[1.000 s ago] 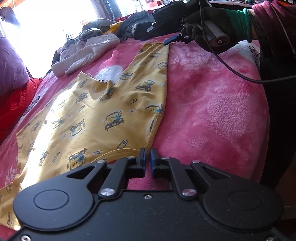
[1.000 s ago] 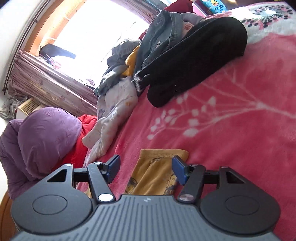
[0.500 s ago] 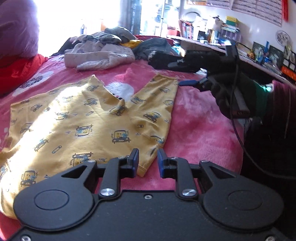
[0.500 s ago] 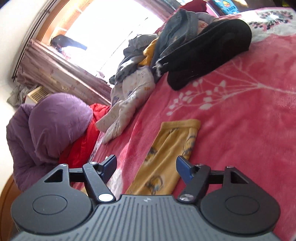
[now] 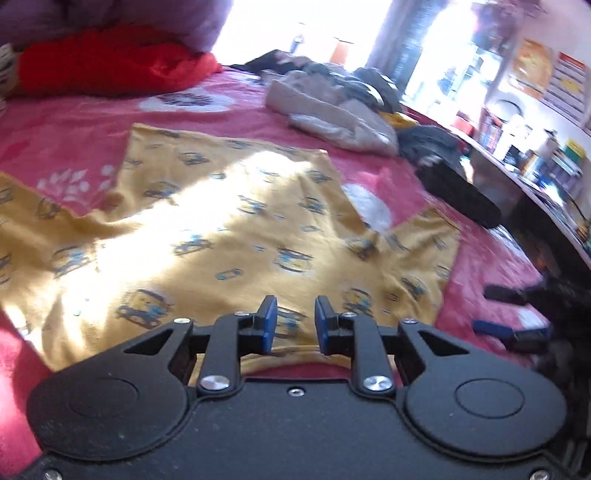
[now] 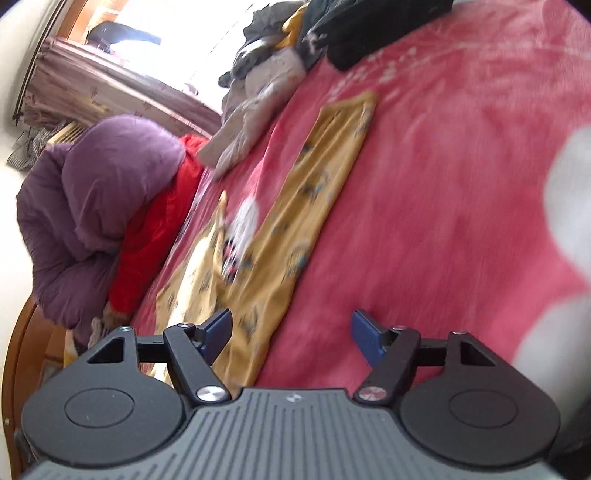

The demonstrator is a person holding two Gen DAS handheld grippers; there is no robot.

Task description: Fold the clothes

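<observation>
Sunlight fell across a yellow cotton garment printed with small blue cars (image 5: 236, 221), which lay spread flat on a pink fleece blanket with white flower patterns (image 5: 74, 118) covering the bed. In the left wrist view the left gripper (image 5: 291, 323) hovered just above the garment's near hem at 6 o'clock, its blue pads a little apart with only air between them, gripping nothing; its jaws had just been opening. One sleeve of the garment ran out toward 3 o'clock, and beyond it, at the frame's right edge, the blue fingertips (image 5: 491, 326) of the other tool showed, borne by a dark-gloved hand (image 5: 565, 302). At 1 o'clock a heap of grey, black and yellow unfolded clothes (image 5: 343, 107) sat on the blanket, well apart from the garment. A red quilt (image 5: 110, 62) and a purple padded bundle (image 5: 110, 18) lay at 11 o'clock. In the right wrist view the right gripper (image 6: 291, 336) stood wide apart over bare blanket, empty, with the yellow sleeve (image 6: 314, 184) stretching from beside its left pad at 7 o'clock up toward 12 o'clock. The picture there was blurred, so the print could not be read clearly.
</observation>
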